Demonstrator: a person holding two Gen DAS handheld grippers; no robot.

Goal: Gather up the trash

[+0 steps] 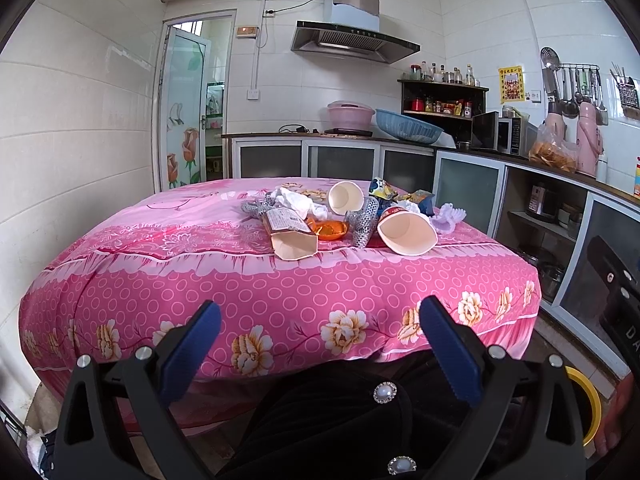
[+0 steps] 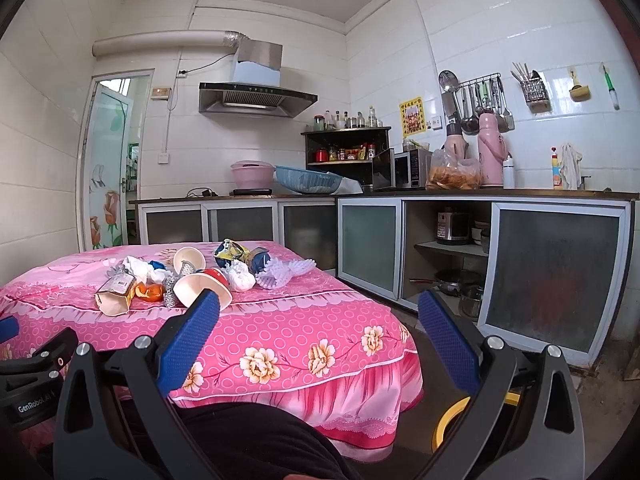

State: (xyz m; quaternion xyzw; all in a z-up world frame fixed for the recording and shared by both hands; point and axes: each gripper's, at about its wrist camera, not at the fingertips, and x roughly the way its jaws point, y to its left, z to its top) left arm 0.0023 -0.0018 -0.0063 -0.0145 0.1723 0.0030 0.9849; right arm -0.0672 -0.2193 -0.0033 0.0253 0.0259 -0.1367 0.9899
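Note:
A heap of trash lies on the pink flowered tablecloth point(image 1: 200, 280): a brown snack packet point(image 1: 290, 234), orange peel point(image 1: 330, 229), two tipped paper cups point(image 1: 406, 232) point(image 1: 346, 197), crumpled white tissue point(image 1: 298, 200), silver mesh wrap point(image 1: 363, 222), a blue-yellow wrapper point(image 1: 380, 189) and a lilac foam piece point(image 1: 450, 218). The heap also shows in the right wrist view point(image 2: 200, 276). My left gripper point(image 1: 320, 316) is open and empty, held before the table's near edge. My right gripper point(image 2: 318, 308) is open and empty, to the right of the table point(image 2: 300, 320).
A yellow-rimmed bin point(image 2: 452, 416) stands on the floor at the lower right, also in the left wrist view point(image 1: 588, 408). Kitchen cabinets point(image 2: 440, 252) with a worktop run along the back and right walls. The person's dark clothing point(image 1: 340, 420) fills the bottom of both views.

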